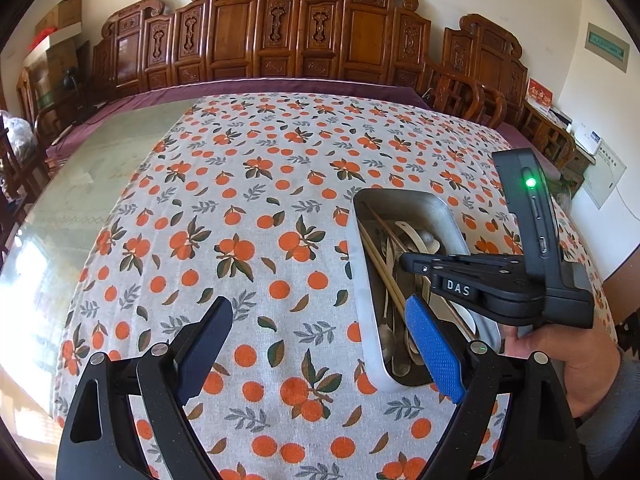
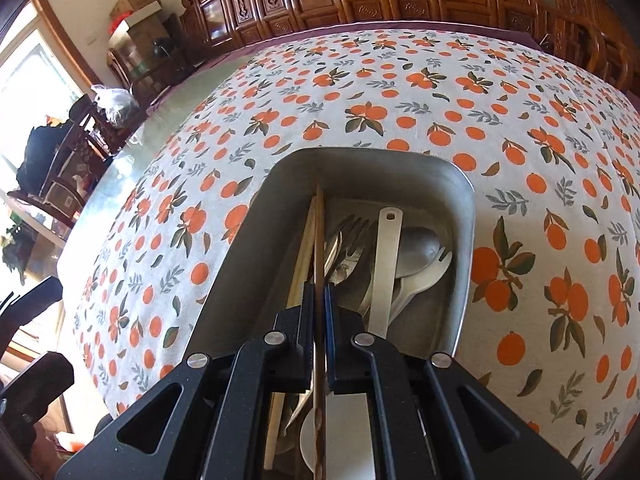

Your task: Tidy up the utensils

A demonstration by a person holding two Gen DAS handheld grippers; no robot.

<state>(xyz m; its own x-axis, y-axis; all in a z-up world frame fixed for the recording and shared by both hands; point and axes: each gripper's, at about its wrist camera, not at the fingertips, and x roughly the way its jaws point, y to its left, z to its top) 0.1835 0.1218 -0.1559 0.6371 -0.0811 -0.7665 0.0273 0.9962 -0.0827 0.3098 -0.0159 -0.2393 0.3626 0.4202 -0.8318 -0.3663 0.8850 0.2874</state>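
A metal tray [image 2: 466, 216] on the orange-print tablecloth holds mixed utensils: pale chopsticks [image 2: 302, 250], forks [image 2: 352, 236], a metal spoon [image 2: 416, 246] and white plastic spoons [image 2: 388, 264]. My right gripper [image 2: 319, 292] is shut on a brown chopstick [image 2: 319, 232], which points along the tray over the other utensils. In the left wrist view the tray [image 1: 360, 280] lies at the right, with the right gripper [image 1: 412, 262] above it. My left gripper [image 1: 320, 344] is open and empty above the cloth, left of the tray.
The tablecloth [image 1: 248, 200] covers most of a glass-topped table [image 1: 100, 168]. Carved wooden chairs [image 1: 312, 36] line the far side. More chairs and clutter [image 2: 80, 136] stand at the left by a window.
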